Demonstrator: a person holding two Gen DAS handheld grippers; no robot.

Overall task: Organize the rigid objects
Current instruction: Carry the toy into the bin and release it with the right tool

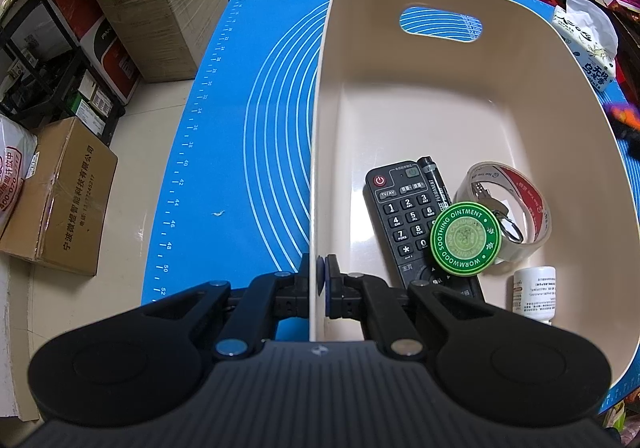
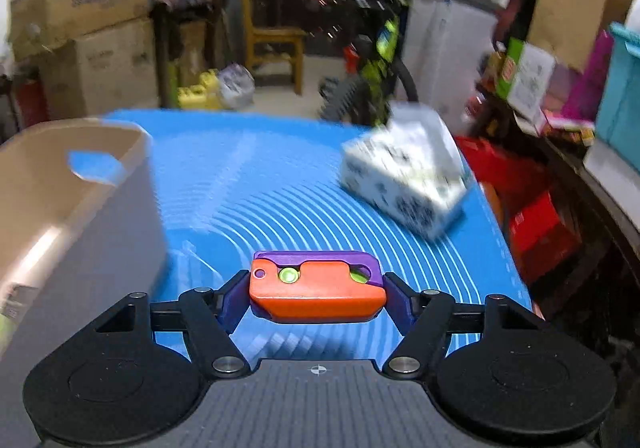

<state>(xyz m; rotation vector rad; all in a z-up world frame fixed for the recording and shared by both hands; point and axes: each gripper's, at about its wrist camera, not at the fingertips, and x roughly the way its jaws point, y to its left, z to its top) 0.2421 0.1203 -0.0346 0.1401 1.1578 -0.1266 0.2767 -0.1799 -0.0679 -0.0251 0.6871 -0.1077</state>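
A: Where is the toy [image 2: 318, 288] being kept, and how?

B: It is being pinched across its ends between the pads of the right gripper [image 2: 318, 290], clear of the mat [image 2: 280, 184] below it. The jaws are being kept fairly wide only because the orange-and-purple body is being taken lengthwise, so the flat ends are being pressed squarely.

A: And the bin [image 1: 400, 120]?

B: Its wall is being clamped by the left gripper [image 1: 318, 282], one pad outside and one inside, the jaws pressed nearly together on the thin plastic. Probably it is being steadied so that nothing is being pushed along when things are dropped in. From the right gripper, the bin is being seen off to the left and slightly ahead.

A: What is already being stored in it?

B: Just ahead of the left gripper and to its right, a remote [image 1: 404, 220], a marker [image 1: 434, 180], a green tin [image 1: 465, 237], a tape roll [image 1: 512, 204] with keys [image 1: 498, 210] inside its ring, and a white bottle [image 1: 534, 294] are being kept at the near end.

A: Anything being left outside?

B: A tissue pack [image 2: 404, 176] is being left on the mat, ahead and to the right of the toy; being soft, it is likely being passed over.
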